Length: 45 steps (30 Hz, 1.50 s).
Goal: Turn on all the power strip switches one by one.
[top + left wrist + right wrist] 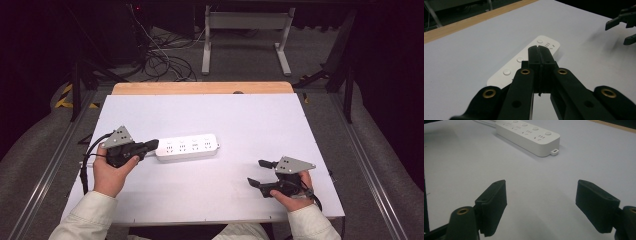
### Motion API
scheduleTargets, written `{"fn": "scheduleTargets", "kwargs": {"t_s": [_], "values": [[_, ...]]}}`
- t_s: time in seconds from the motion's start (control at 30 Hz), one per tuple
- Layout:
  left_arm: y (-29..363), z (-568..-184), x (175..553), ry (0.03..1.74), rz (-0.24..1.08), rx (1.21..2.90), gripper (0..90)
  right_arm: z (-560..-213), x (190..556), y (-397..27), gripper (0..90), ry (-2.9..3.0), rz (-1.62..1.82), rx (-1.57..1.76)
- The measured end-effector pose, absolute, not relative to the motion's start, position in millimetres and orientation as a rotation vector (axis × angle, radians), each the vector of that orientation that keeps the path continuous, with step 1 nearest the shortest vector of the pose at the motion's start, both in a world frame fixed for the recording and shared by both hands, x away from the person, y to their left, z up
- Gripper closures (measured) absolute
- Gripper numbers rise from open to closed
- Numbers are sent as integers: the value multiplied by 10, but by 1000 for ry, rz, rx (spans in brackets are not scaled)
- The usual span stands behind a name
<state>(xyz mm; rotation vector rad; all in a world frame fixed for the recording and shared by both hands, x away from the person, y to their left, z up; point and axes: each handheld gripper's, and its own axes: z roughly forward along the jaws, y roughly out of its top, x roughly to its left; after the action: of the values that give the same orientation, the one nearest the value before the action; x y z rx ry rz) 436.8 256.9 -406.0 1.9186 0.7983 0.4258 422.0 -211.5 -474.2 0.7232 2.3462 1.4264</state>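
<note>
**Left jaws at the near end of the power strip, right gripper waiting wide**

I have a white power strip [187, 147] lying flat on the white table [240, 190], a little left of centre. Its long axis runs across the table, left to right as I look down from the high view, tipped only slightly.

My left gripper [151, 145] is by far the nearer one. Its jaws are pressed together with nothing between them, and their tips sit at the strip's left end, either touching it or just above it; I cannot tell which from these views. In the left gripper view the closed jaws point straight along the strip's length, over its top face with the round buttons [506, 72] running away on one side.

My right gripper [261, 172] rests well apart from the strip, toward the near right of the table, jaws spread wide and holding nothing. From the right gripper view the strip [529, 133] lies ahead and a little left of the gap, angled across my line, with a small hanging tab [554, 151] at its closest corner.

I judge any push or press falls to the left hand.

I can read no brand, label or lettering on the strip; only socket slots and button outlines show.
</note>
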Motion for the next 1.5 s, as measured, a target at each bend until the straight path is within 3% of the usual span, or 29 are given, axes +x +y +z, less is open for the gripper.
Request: {"fn": "scheduleTargets", "kwargs": {"t_s": [0.67, 1.5], "values": [[2329, -4318, 4966, 931, 401, 2048, 897, -4751, 4221, -2113, 254, 2361, 1423, 718], [2169, -4538, 5142, 979, 459, 2166, 897, -4768, 4230, -2116, 250, 2371, 1428, 726]]}}
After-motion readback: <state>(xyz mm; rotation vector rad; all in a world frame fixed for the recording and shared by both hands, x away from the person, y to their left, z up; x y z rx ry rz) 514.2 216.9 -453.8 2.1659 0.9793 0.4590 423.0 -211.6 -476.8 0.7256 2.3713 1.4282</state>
